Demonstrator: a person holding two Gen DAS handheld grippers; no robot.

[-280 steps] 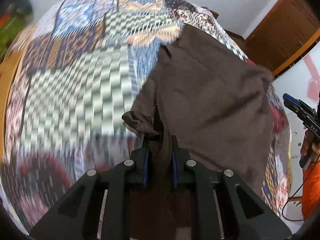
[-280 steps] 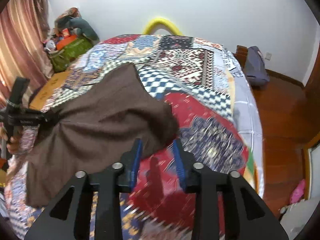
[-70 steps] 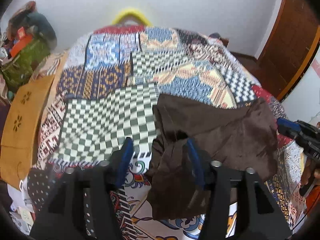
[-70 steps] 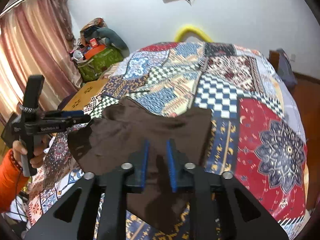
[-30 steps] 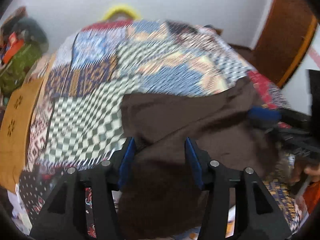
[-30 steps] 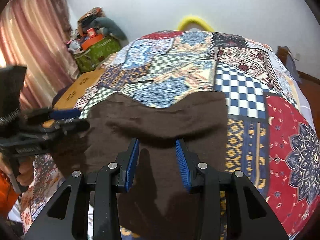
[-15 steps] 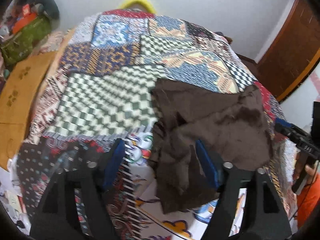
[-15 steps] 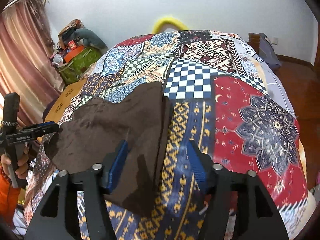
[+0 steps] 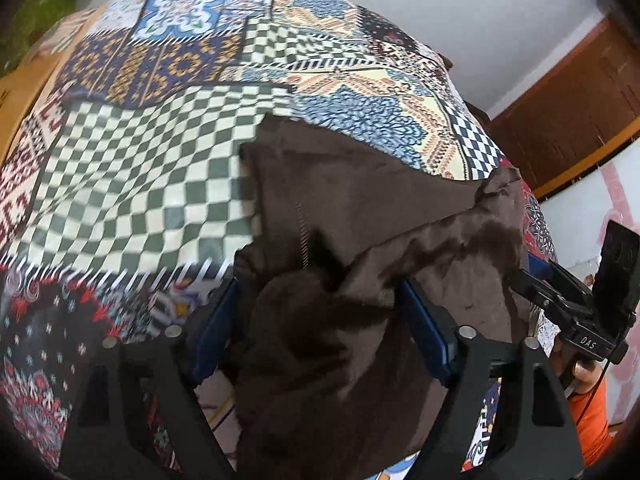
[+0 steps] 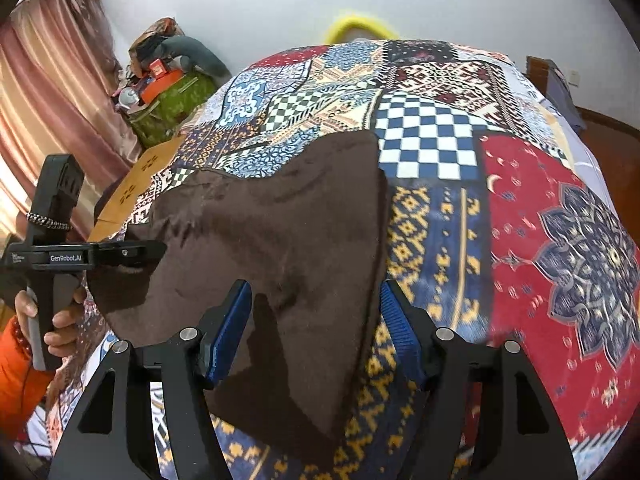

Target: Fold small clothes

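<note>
Home bedroom: patchwork quilt [image 10: 520, 208] on a bed ahead of both tongs, pink curtain [image 10: 52, 92] far left, bags [image 10: 172, 92] beyond it, wooden door [image 9: 576, 120] far right.

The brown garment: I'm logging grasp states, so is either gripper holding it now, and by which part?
Nothing is held. The left gripper and right gripper are both open over the brown garment, which lies on the patchwork bedspread.
</note>
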